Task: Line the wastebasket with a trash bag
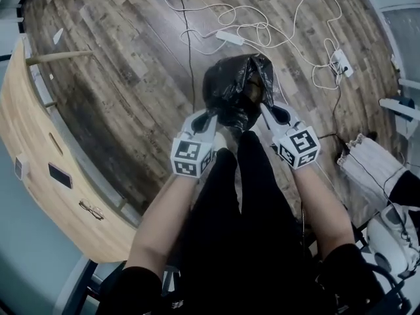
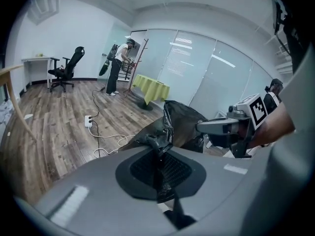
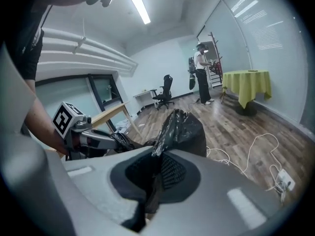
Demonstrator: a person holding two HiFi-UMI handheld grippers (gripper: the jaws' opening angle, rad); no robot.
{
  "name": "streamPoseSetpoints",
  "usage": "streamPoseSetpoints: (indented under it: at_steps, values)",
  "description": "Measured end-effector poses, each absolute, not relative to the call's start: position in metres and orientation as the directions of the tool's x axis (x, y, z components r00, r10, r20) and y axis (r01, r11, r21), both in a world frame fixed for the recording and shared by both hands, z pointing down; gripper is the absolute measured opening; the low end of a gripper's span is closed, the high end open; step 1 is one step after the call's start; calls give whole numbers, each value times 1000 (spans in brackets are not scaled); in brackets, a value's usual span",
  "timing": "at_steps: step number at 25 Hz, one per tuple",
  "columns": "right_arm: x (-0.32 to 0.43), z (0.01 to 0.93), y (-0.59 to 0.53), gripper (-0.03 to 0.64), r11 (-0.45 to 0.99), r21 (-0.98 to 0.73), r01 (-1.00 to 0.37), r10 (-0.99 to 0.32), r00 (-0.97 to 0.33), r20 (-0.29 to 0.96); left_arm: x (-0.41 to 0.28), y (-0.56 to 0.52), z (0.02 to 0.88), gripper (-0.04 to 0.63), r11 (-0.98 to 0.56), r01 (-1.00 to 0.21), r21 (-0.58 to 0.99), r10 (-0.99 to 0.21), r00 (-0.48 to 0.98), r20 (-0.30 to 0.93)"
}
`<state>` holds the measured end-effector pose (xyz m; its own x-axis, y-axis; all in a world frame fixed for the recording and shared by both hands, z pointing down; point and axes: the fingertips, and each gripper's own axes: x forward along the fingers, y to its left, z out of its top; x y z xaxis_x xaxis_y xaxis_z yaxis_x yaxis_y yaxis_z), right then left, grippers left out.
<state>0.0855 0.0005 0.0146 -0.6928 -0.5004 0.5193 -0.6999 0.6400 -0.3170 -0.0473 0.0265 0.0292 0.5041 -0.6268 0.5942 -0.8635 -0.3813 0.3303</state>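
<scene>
A black trash bag (image 1: 233, 87) hangs over the wood floor in front of the person's legs, its mouth stretched between my two grippers. My left gripper (image 1: 211, 118) is shut on the bag's left rim, and my right gripper (image 1: 266, 110) is shut on the right rim. In the left gripper view the film is bunched between the jaws of the left gripper (image 2: 160, 146), with the right gripper (image 2: 204, 127) across the bag (image 2: 184, 119). The right gripper view shows the right gripper (image 3: 158, 149) pinching the bag (image 3: 184, 129), with the left gripper (image 3: 115, 139) opposite. Something brownish shows inside the mouth; I cannot tell whether it is the wastebasket.
White cables and power strips (image 1: 230, 37) lie on the floor beyond the bag. A curved wooden table (image 1: 39, 143) stands at the left, and a white bag (image 1: 371, 163) at the right. Far off are a standing person (image 2: 118, 68), an office chair (image 2: 66, 68) and a yellow-green covered table (image 2: 152, 86).
</scene>
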Motion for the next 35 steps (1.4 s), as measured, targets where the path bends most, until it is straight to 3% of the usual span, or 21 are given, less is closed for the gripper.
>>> streamPoseSetpoints:
  at_steps: [14, 35]
  values:
    - [93, 46, 5, 2, 668, -412, -619, -403, -767, 499, -40, 36, 54, 3, -254, -911, 324, -663, 408, 627]
    - [77, 186, 1, 2, 687, -364, -628, -419, -753, 508, -82, 32, 201, 3, -309, -901, 303, -656, 433, 618]
